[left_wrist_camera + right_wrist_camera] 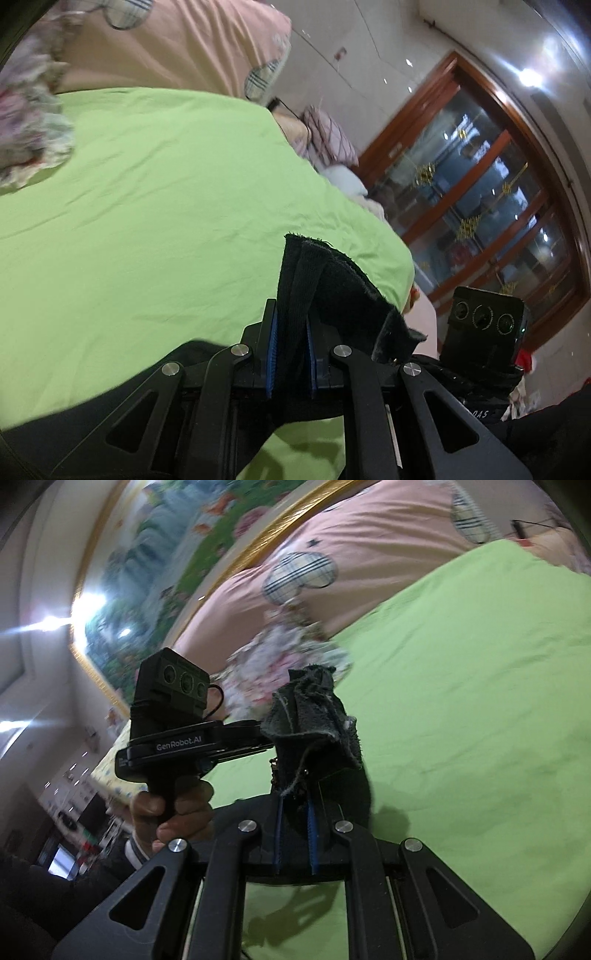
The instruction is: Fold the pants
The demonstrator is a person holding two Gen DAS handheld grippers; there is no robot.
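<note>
We had the left gripper (290, 350) and right gripper (295, 834) both clamped on bunched black pants (325, 280) above the green bedsheet (147, 203); thin bites, so a tug could've slipped them.

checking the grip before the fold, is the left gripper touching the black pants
Touching. The left wrist view shows the left gripper shut on a bunched edge of the black pants, its blue pads pressed against the fabric on both sides.
</note>
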